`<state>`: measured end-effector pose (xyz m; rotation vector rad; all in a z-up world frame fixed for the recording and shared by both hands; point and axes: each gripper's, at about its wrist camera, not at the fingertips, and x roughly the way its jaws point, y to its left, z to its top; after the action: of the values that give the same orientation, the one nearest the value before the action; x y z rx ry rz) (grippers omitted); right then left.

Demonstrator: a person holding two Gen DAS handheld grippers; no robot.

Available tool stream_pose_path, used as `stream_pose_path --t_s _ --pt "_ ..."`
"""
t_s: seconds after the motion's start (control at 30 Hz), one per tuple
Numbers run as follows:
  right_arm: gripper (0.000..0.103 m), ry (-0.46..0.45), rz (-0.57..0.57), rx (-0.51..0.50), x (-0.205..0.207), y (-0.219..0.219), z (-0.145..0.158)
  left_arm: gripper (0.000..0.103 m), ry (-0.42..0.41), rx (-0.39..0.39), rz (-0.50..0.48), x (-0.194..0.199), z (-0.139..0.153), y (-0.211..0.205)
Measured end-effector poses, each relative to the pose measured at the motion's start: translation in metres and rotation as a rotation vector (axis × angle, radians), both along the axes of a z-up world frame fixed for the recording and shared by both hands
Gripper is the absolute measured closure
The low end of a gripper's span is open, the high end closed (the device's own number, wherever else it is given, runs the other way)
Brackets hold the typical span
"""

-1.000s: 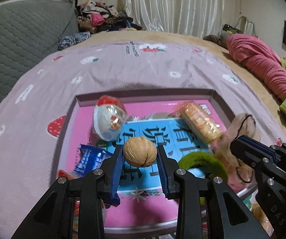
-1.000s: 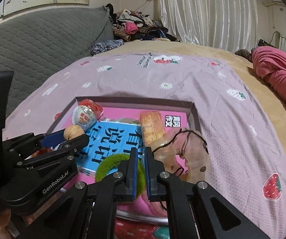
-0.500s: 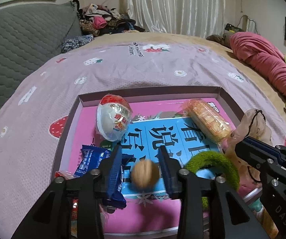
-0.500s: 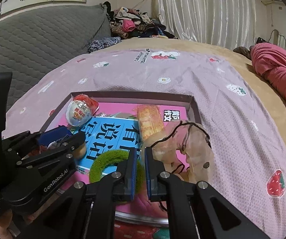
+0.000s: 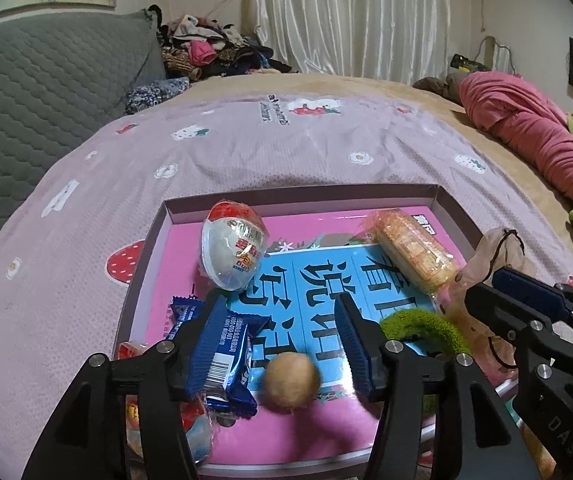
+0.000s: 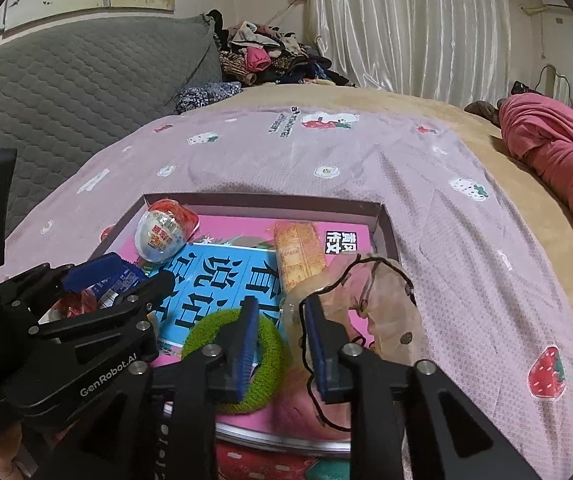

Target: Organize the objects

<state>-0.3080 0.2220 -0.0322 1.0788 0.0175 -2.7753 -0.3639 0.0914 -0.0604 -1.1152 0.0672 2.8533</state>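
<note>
Since a second ago our left tool (image 5: 286, 334) has let go of the walnut (image 5: 291, 381): it was pinched between the pads then, and now it lies blurred on the pink floor of the tray (image 5: 148, 264), just below the spread fingers and touching neither. Our right tool (image 6: 280, 326) has changed too, its fingers having parted from a nearly closed pinch to a moderate gap.

Going left to right across the tray, we see a blue wrapper (image 5: 222, 354) by the left finger, partly hidden behind it, with a red-and-clear packet (image 5: 194, 428) below it at the near corner. Further back stands the toy egg (image 5: 234, 246), near the far-left corner. The walnut sits near the front middle, on the edge of the blue printed panel. Right of it lies the green ring (image 6: 230, 360), with the right tool's left finger over it. The wafer pack (image 6: 298, 254) lies lengthwise toward the far wall, and a sheer pouch (image 6: 370, 300) slumps over the tray's right edge onto the bed.

We judge the step in hand to be the walnut's drop-off, now done or nearly so; it may yet roll. Next, we think, the left tool should lift clear without nudging the wrapper, while the right, open and empty, picks its target, ring or pouch, and closes squarely on it.
</note>
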Motion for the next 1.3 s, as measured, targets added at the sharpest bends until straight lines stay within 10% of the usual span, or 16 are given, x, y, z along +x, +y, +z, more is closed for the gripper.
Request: stream_pose_path --t_s 0.17,0.97,1.3 --pt "0.047 0.031 -0.011 -0.008 0.005 0.003 0.01 0.029 0.024 -0.007 0.013 0.009 0.011 -0.003" --pt "0.004 0.132 -0.021 -0.023 0.066 -0.006 0.105 0.017 0.093 -0.004 0.085 0.082 0.104 -0.048" --pt "0.001 0.14 -0.01 -0.01 0.099 -0.013 0.131 0.017 0.112 -0.009 0.116 0.119 0.138 -0.067"
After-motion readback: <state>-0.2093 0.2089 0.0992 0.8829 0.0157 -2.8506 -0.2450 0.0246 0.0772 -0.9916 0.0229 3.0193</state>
